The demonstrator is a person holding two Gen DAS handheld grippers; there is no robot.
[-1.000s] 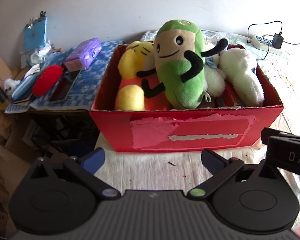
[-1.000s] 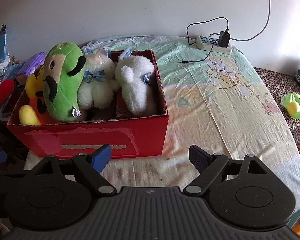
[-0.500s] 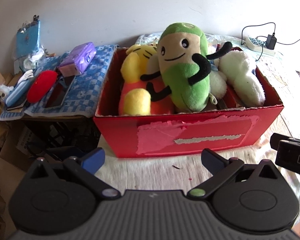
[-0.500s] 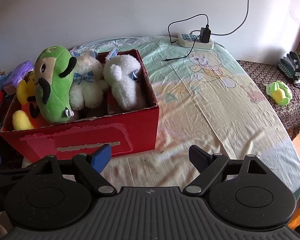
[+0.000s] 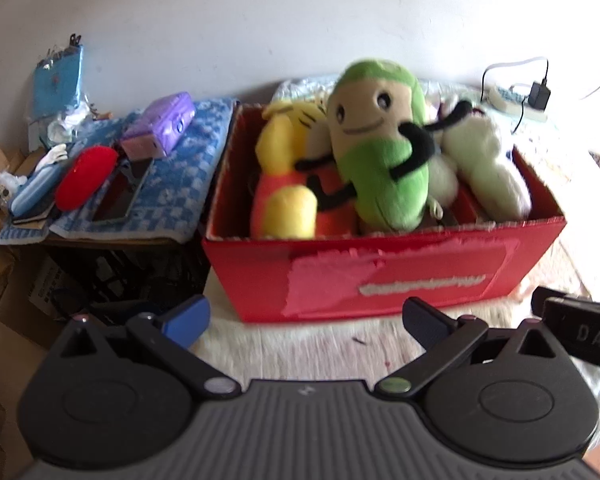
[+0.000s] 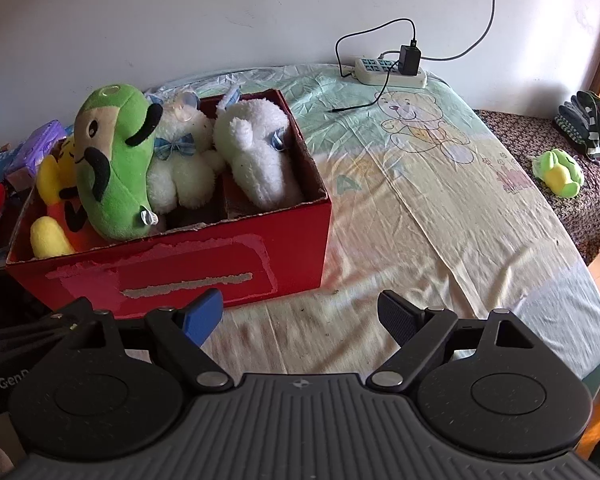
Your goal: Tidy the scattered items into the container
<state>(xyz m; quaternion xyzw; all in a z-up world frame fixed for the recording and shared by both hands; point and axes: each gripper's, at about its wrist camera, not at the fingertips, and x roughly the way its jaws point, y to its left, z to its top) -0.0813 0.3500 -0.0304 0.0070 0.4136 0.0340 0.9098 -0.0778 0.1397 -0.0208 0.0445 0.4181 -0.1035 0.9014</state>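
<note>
Both grippers, left gripper (image 5: 306,314) and right gripper (image 6: 300,312), had drawn back from the red box (image 6: 220,258) on the bed (image 6: 440,208), jaws apart and empty, probably because the 4 plush toys, like the green one (image 6: 114,168), already sat inside.

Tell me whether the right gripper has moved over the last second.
Yes. The right gripper has pulled back and swung right: against the red box, the view now takes in more bed and the gloves.
</note>
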